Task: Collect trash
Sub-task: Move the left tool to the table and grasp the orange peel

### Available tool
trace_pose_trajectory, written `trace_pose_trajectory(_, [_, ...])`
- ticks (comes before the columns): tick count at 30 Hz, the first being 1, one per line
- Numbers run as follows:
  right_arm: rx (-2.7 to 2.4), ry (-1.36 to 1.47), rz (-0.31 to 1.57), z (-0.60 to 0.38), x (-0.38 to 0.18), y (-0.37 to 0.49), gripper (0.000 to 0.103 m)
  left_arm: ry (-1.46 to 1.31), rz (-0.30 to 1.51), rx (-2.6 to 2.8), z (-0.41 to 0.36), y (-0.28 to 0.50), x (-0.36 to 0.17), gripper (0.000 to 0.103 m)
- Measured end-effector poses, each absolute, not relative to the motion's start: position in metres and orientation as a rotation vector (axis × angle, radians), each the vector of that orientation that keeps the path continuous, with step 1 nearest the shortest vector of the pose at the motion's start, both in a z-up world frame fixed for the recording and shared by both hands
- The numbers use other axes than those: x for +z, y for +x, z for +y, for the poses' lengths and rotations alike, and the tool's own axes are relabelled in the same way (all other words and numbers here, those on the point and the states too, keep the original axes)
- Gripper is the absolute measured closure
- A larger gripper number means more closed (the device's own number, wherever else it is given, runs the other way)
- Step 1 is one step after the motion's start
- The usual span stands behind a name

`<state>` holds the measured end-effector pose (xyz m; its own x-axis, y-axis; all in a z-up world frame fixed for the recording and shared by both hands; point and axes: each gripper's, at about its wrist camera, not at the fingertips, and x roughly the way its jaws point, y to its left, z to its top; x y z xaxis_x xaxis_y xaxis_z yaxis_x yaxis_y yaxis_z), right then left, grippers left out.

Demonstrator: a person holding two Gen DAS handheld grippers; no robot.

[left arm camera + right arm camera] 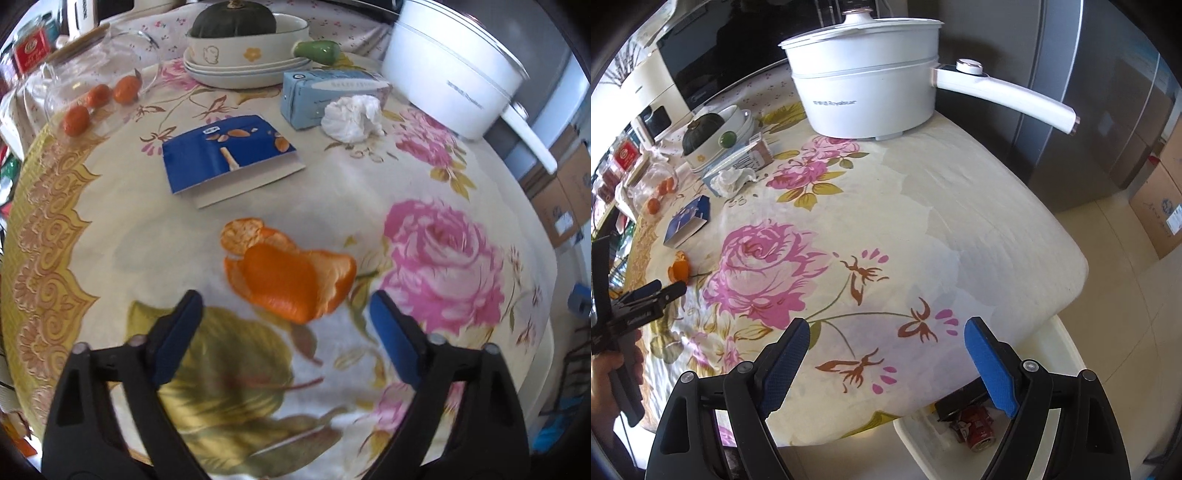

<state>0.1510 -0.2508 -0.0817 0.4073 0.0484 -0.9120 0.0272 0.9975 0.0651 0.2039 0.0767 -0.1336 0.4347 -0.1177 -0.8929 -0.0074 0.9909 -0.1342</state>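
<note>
left claw [286,301] hangs with fingers apart just over the orange peel [288,275] on the flowered tabletop [332,184], not touching it. beyond lie a blue packet [229,155] and crumpled tissue [351,118]. right claw [886,328] is apart, empty.

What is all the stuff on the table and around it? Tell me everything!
orange peel: one, orange, just ahead of the left tool
card packet: one, blue and white, mid-table
crumpled tissue: one, white, against the tissue box
tissue box: one, pale blue, behind the tissue
small oranges: three, orange, left edge by a glass jar
squash: one, dark green, in a cream dish
electric pot: one, white, far corner
tablecloth: one, cream with pink roses
bin: one, white, below the table edge
crushed can: one, red, in the bin
left tool: open, empty
right tool: open, empty
hand: holding the left tool
</note>
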Motion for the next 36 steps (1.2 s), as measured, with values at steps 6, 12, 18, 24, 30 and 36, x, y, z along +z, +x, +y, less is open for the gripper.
trace_pose_trajectory(6, [-0.002, 0.097, 1.163, -0.258, -0.085, 0.153, 0.016, -0.175, 1.099, -0.045, 0.070, 0.211, -0.134, 0.043])
trace_pose_trajectory(12, [-0.019, 0.096, 1.166, -0.260, -0.086, 0.151, 0.016, -0.184, 1.072, -0.038, 0.072, 0.207, -0.126, 0.060])
trace_pose_trajectory(18, [-0.012, 0.060, 1.174, -0.247, -0.090, 0.153, 0.016, -0.172, 1.062, -0.073, 0.084, 0.193, -0.113, 0.063])
trace_pose_trajectory(24, [0.046, 0.074, 1.204, -0.213, -0.096, 0.156, 0.016, -0.234, 1.031, -0.090, 0.119, 0.169, -0.086, 0.064])
trace_pose_trajectory(30, [0.113, 0.079, 1.216, -0.155, -0.101, 0.177, 0.016, -0.214, 0.996, -0.009, 0.159, 0.146, -0.068, 0.064])
trace_pose_trajectory(36, [0.217, 0.071, 1.228, -0.071, -0.115, 0.209, 0.015, -0.241, 0.977, 0.052, 0.193, 0.133, -0.060, 0.064])
